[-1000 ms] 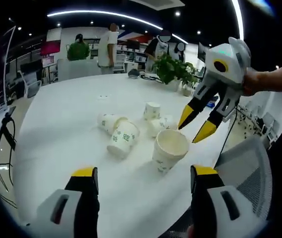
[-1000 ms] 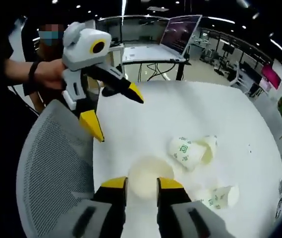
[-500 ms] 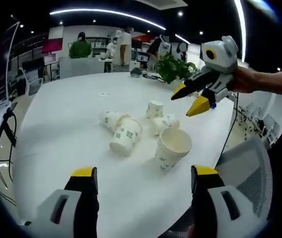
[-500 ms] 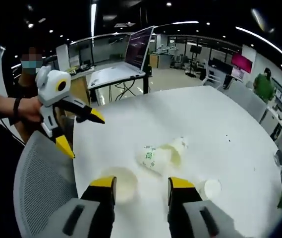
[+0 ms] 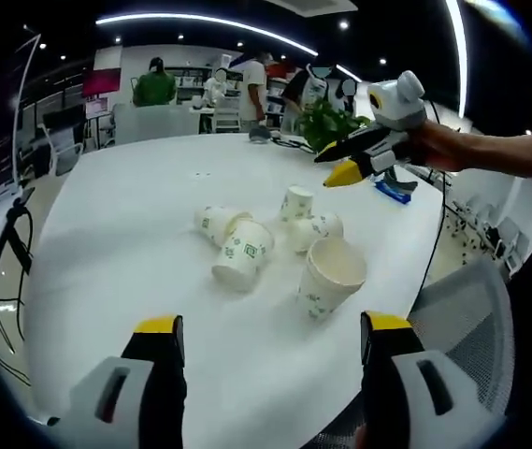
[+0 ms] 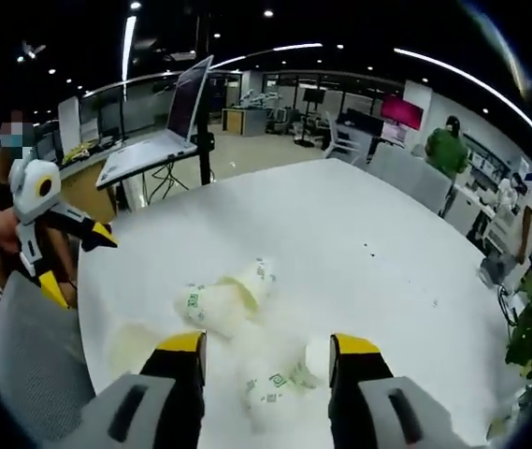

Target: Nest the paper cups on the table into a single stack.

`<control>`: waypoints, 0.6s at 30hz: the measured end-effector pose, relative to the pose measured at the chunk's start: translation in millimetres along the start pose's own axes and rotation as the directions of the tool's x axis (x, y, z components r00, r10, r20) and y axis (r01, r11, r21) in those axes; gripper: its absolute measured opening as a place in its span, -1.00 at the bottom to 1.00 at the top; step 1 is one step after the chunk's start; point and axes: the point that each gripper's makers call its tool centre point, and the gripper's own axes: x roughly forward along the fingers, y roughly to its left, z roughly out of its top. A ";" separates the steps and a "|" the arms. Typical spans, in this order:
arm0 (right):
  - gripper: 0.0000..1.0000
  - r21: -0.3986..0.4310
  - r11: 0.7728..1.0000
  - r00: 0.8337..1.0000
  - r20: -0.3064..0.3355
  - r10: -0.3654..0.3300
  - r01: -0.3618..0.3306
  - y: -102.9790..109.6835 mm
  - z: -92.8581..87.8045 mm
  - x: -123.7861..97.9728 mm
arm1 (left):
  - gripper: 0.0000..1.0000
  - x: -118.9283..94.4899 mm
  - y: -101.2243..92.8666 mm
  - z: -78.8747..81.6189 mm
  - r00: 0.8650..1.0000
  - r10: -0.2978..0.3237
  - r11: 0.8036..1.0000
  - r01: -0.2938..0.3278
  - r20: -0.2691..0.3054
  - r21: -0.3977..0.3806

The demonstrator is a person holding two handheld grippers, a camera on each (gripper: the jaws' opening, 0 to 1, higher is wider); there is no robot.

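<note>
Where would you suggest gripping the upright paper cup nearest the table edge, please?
Probably at the rim of the upright cup: it stands mouth-up and apart from the tipped cups, so one jaw inside and one outside the wall, coming from above, should hold it.

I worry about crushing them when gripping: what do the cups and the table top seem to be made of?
The cups look like thin matte paper, white with green print, one showing a cream inside and a rolled rim. The table looks like a smooth white laminate or painted board with a faint sheen; the pictures leave open which.
</note>
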 end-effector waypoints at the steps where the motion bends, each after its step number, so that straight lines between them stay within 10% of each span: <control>1: 0.09 0.001 1.000 1.000 0.000 -0.019 0.019 -5.8 -0.2 2.5 | 0.51 -0.3 -0.7 0.3 1.000 0.000 1.000 0.000 0.000 0.000; 18: 0.12 0.150 0.984 0.988 -0.133 -0.080 0.100 -48.8 -44.4 66.3 | 0.50 -2.3 7.2 -3.5 1.000 0.011 1.000 -0.012 -0.010 -0.021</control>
